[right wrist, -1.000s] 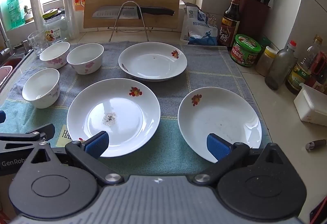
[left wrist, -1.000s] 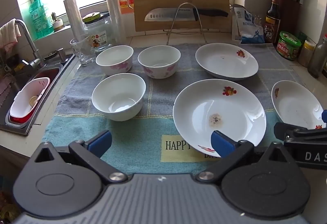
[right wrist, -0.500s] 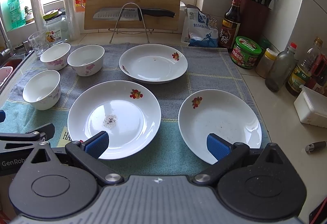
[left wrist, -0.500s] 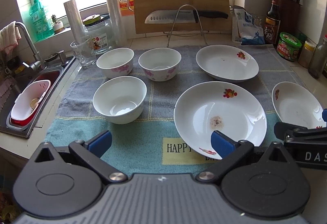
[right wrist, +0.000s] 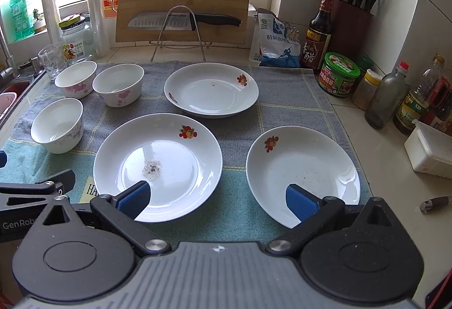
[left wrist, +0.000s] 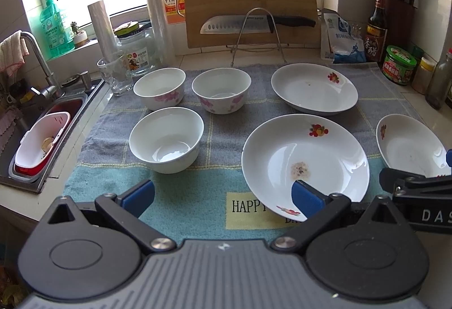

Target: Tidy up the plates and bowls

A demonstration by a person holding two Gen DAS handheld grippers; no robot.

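Observation:
Three white bowls stand on a towel at the left: a near one (left wrist: 166, 139) (right wrist: 58, 125) and two with pink flowers behind it (left wrist: 159, 89) (left wrist: 221, 90). Three white plates with a fruit mark lie to the right: a far one (left wrist: 313, 89) (right wrist: 212, 90), a large middle one with a stain (left wrist: 305, 159) (right wrist: 158, 165), and a right one (left wrist: 409, 145) (right wrist: 302, 170). My left gripper (left wrist: 221, 196) is open and empty above the towel's near edge. My right gripper (right wrist: 216, 200) is open and empty between the middle and right plates.
A sink (left wrist: 34, 134) with a red and white basin lies at the left. A glass (left wrist: 114, 76), a jar, a cutting board (left wrist: 251, 1) and a knife on a rack stand behind. Bottles, jars and a knife block (right wrist: 353, 24) line the right wall.
Both grippers have drawn back and up slightly, so the dishes sit a little lower in the views. Nothing was grasped or moved.

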